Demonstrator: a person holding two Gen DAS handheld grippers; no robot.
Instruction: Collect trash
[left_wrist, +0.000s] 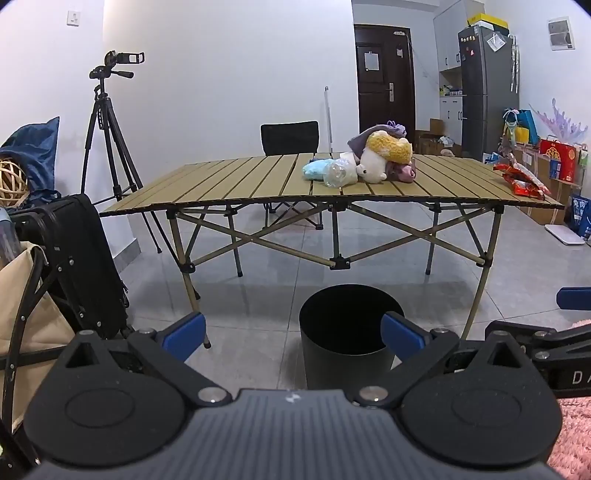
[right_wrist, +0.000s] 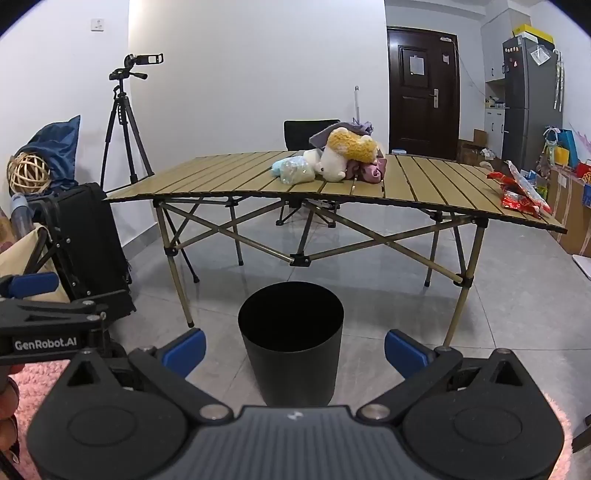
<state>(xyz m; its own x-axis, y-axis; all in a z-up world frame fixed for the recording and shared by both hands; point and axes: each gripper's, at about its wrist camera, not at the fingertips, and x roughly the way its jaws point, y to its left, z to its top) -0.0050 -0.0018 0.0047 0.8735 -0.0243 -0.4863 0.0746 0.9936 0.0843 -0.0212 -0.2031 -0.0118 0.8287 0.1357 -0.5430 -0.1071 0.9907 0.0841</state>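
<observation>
Both grippers hang low over the floor, fingers spread wide, nothing held: left gripper (left_wrist: 293, 334), right gripper (right_wrist: 294, 349). Black trash bin (right_wrist: 291, 343) stands on the tiles just ahead, between them and the folding table (left_wrist: 229, 181). On the table: crushed plastic bottle (left_wrist: 338, 173) beside a plush-toy pile (left_wrist: 384, 157), red snack wrappers (left_wrist: 522, 181) at the right edge. Tripod (left_wrist: 107, 140) and black suitcase (left_wrist: 88, 258) on the left.

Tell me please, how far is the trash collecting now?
Nothing looks collected yet. The black bin stands on the floor; its inside is too dark to judge. Both the left gripper and the right gripper are open and hold nothing. Left: the red wrappers and the crushed plastic bottle on the table.
</observation>
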